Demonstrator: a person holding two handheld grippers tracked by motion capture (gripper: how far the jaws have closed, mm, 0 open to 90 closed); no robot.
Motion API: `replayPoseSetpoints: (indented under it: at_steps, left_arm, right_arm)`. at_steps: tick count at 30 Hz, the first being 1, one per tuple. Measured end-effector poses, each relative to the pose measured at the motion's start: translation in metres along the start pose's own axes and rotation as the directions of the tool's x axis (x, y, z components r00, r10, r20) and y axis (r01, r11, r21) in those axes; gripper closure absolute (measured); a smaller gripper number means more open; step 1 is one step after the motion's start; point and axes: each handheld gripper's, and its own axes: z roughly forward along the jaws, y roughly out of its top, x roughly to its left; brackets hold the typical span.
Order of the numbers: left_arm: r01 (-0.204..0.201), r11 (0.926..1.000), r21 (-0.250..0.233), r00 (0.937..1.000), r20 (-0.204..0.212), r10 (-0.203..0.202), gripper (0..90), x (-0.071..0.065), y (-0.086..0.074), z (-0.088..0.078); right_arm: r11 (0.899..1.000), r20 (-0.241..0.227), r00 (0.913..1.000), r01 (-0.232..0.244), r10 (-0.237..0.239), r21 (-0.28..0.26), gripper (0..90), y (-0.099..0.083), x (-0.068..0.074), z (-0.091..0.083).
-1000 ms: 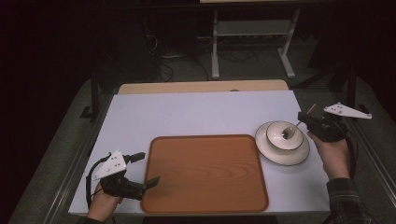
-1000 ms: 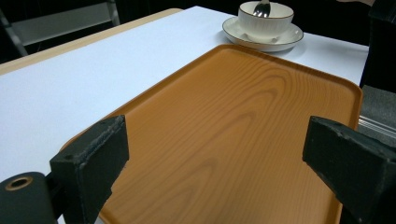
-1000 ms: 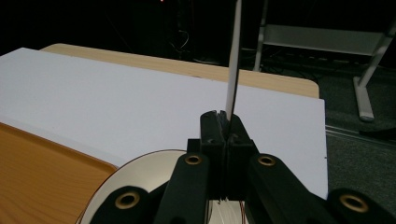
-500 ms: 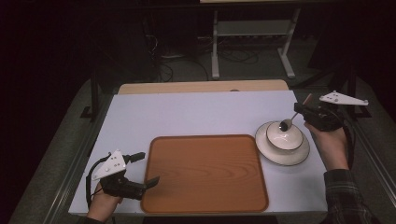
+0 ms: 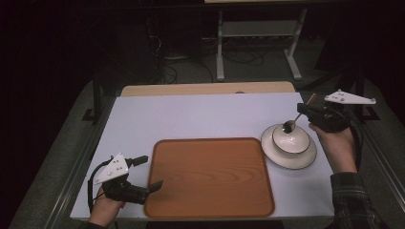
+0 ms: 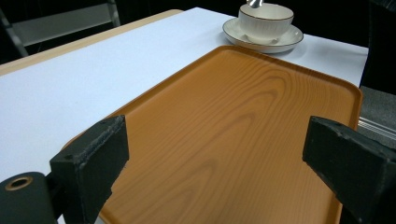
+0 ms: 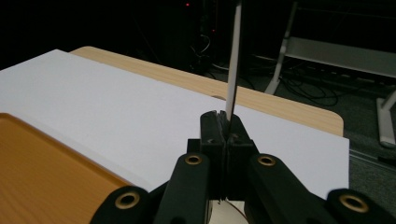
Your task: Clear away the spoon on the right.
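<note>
Holding a spoon [image 5: 297, 118] in my right gripper [image 5: 305, 111], I have the jaws pinched tight on its thin handle — the dark bowl end hangs over the rim of the white bowl [image 5: 291, 138] on its saucer [image 5: 288, 160], and the handle slants up and away toward the table's far right. In the right gripper view the handle [image 7: 233, 60] rises nearly straight up from the jaws. My left gripper [image 5: 149, 185] rests at the wooden tray's [image 5: 210, 176] near-left corner — jaws spread wide, holding nothing.
</note>
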Motion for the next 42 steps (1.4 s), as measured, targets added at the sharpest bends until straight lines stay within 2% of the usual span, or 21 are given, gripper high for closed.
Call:
replayPoseSetpoints:
  at_steps: [8, 15, 25, 31, 42]
  left_arm:
    - [-0.002, 1.0000, 0.000, 1.0000, -0.001, 0.002, 6.6, 0.000, 0.000, 0.000]
    - [-0.003, 1.0000, -0.001, 1.0000, -0.001, 0.003, 6.5, 0.000, 0.000, -0.001]
    - [-0.001, 1.0000, -0.001, 1.0000, -0.002, 0.001, 6.5, 0.000, 0.000, -0.001]
    - [-0.002, 1.0000, -0.002, 1.0000, -0.003, 0.002, 6.5, 0.000, 0.000, -0.002]
    - [0.000, 1.0000, -0.004, 1.0000, -0.004, 0.000, 6.5, 0.000, 0.000, -0.002]
  right_arm:
    - [1.000, -0.049, 0.9985, 0.024, -0.024, 0.001, 88.7, 0.006, 0.011, -0.006]
    - [0.999, -0.102, 0.9934, 0.054, -0.054, 0.003, 88.7, 0.013, 0.026, -0.008]
    - [0.992, -0.176, 0.9784, 0.118, -0.109, 0.043, 88.7, 0.015, 0.052, 0.001]
    - [0.987, -0.218, 0.9678, 0.144, -0.126, 0.067, 88.7, 0.011, 0.064, 0.008]
    - [0.968, -0.285, 0.9441, 0.212, -0.166, 0.137, 88.7, -0.001, 0.086, 0.027]
